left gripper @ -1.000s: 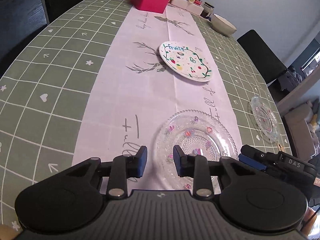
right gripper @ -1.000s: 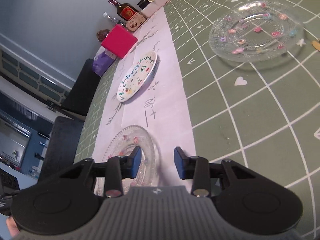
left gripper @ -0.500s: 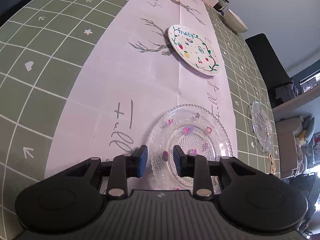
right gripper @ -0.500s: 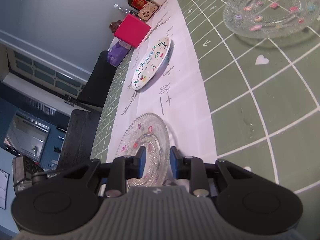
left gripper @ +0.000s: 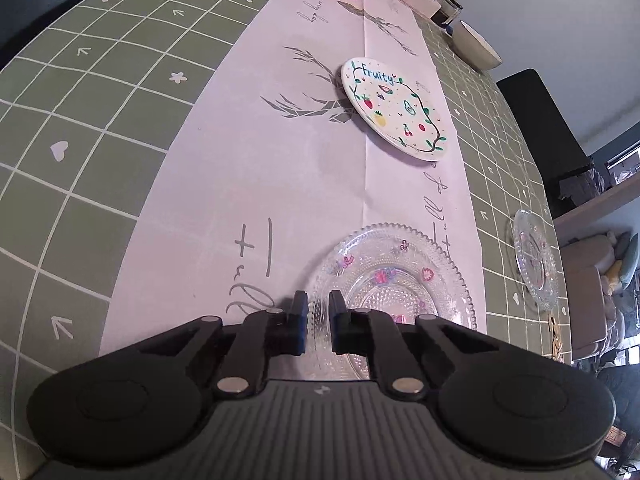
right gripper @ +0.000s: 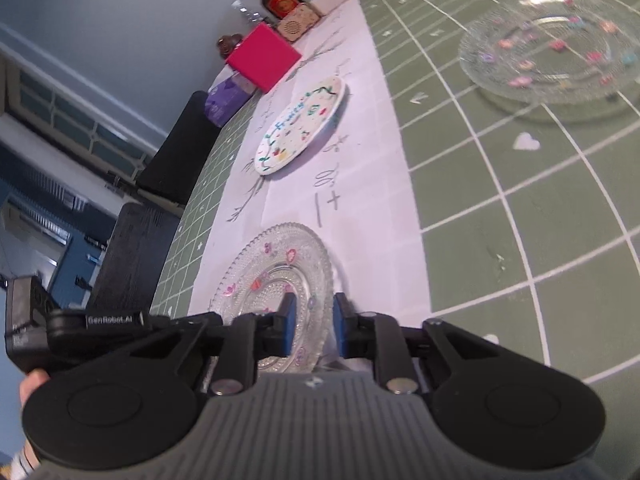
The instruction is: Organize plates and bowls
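A clear glass plate (left gripper: pixel 392 284) with small coloured flowers lies on the white runner, near the table's front. In the left wrist view, my left gripper (left gripper: pixel 318 308) straddles its left rim, and the jaws are closing on the glass. The same glass plate (right gripper: pixel 280 280) appears in the right wrist view, where my right gripper (right gripper: pixel 312 320) is shut on its right rim. Farther along the runner sits a white "Fruity" plate (left gripper: pixel 394 110). A second glass plate (left gripper: pixel 536 258) rests on the green cloth to the right. A cream bowl (left gripper: pixel 476 46) stands at the far end.
A pink box (right gripper: pixel 262 58), a purple pack and bottles (right gripper: pixel 280 0) crowd the table's far end. Dark chairs (right gripper: pixel 136 256) stand along the left side, and another chair (left gripper: pixel 536 120) is on the right. A hand (right gripper: pixel 32 388) holds the other tool's black housing.
Both grippers' jaws have narrowed from wide apart onto the near glass plate's rim. The left gripper has dropped closer over the plate's left edge.
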